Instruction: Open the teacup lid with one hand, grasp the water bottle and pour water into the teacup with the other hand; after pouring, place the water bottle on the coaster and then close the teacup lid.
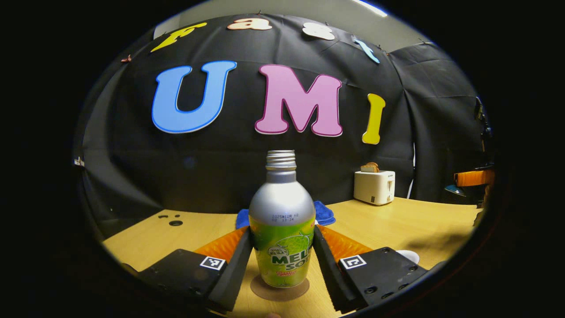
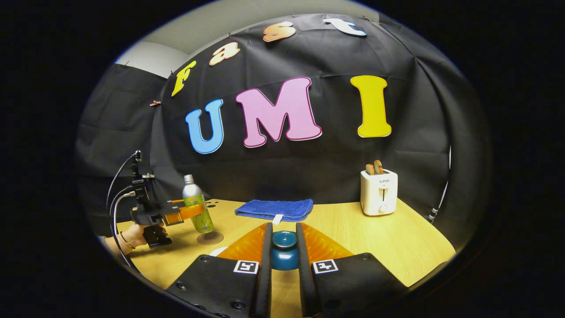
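Two views inspected. Left gripper view: left gripper [image 1: 282, 256] clamps the water bottle [image 1: 282, 229] between its fingers, just over the coaster [image 1: 280, 289], evidently for set-down. Right gripper view: right gripper [image 2: 284, 251] pinches the teacup lid [image 2: 284, 240], likely ready for closing.

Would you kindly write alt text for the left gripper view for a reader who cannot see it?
The left gripper grips a silver, uncapped water bottle upright between both fingers, just above a round coaster on the wooden table. Behind lie a blue cloth and a white toaster holding toast.
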The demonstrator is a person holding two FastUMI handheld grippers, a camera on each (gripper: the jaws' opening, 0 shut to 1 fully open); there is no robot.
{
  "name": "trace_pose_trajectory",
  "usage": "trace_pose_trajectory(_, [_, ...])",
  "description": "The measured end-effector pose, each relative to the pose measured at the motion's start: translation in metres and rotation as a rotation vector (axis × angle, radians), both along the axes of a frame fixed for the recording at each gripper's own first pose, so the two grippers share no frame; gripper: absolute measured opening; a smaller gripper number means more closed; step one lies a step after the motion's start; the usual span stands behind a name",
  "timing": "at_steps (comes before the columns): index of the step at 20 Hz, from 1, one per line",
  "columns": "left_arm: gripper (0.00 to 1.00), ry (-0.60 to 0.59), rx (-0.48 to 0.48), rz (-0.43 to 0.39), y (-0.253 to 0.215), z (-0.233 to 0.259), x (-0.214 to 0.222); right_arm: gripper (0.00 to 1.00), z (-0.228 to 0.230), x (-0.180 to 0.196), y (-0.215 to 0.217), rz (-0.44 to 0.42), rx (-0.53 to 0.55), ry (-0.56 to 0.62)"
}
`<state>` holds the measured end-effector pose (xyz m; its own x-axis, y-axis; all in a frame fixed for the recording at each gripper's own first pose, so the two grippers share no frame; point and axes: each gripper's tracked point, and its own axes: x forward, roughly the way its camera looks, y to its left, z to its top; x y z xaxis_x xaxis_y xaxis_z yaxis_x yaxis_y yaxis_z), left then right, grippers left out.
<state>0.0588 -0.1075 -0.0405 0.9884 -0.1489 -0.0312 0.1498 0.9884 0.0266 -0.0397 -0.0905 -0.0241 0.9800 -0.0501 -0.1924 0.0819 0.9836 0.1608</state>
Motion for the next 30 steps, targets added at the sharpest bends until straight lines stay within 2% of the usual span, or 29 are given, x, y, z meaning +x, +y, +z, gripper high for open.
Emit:
trace_pose_trajectory(1, [0.79,0.017,-0.008,0.004,0.011,-0.017,0.017,0.3,-0.001,0.001,0.001,0.001,0.0,0.003])
trace_pose_trajectory(3, [0.79,0.039,-0.021,0.011,0.019,-0.033,0.022,0.3,-0.003,0.001,0.001,0.003,-0.002,0.008])
trace_pose_trajectory(11, [0.83,0.099,-0.011,0.01,0.015,-0.049,0.023,0.3,-0.007,0.003,0.004,0.009,0.005,0.014])
trace_pose_trajectory(13, [0.96,0.105,-0.01,0.014,0.016,-0.05,0.018,0.3,-0.006,0.003,0.004,0.008,0.004,0.012])
trace_pose_trajectory(14, [0.98,0.107,-0.014,0.01,0.014,-0.05,0.015,0.3,-0.006,0.003,0.005,0.009,0.004,0.013])
trace_pose_trajectory(17, [0.98,0.109,0.005,0.018,0.015,-0.049,0.003,0.3,-0.01,0.004,0.008,0.016,0.008,0.018])
trace_pose_trajectory(20, [0.98,0.06,0.012,0.054,0.021,-0.034,-0.023,0.3,-0.012,0.009,0.02,0.035,0.03,0.018])
trace_pose_trajectory(24, [0.98,-0.011,-0.013,0.093,0.026,-0.016,-0.066,0.3,-0.02,0.017,0.056,0.088,0.025,0.024])
trace_pose_trajectory(27, [0.97,-0.027,0.033,0.125,0.035,-0.02,-0.088,0.3,-0.031,0.026,0.088,0.135,0.035,0.038])
trace_pose_trajectory(30, [0.98,-0.035,0.049,0.133,0.038,-0.019,-0.098,0.3,-0.049,0.039,0.111,0.148,0.043,0.073])
